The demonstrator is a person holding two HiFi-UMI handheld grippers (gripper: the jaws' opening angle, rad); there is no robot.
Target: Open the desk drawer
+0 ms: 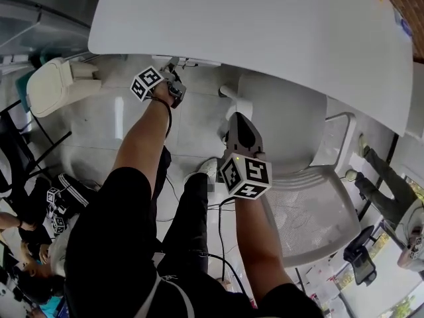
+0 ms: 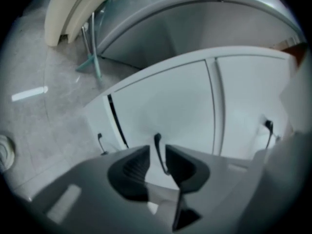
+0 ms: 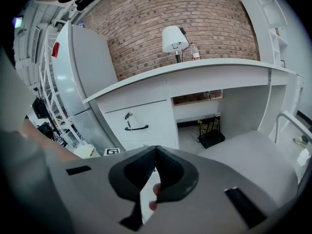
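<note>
Drawer handle (image 2: 156, 139) stands between your parted left tongs (image 2: 157, 149) at 11 o'clock, right tongs (image 3: 156, 149) clenched empty; clamp it, then pull back.

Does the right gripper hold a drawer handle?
No, the right gripper has its jaws closed on nothing, and the black handle sits far beyond it on the drawer.

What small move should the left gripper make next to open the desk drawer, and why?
Probably close the left gripper on the drawer handle. In the left gripper view the dark handle stands between its jaws, which are a little apart, so nothing is gripped yet. A pull should come only after that. The right gripper is shut and away from the drawer.
</note>
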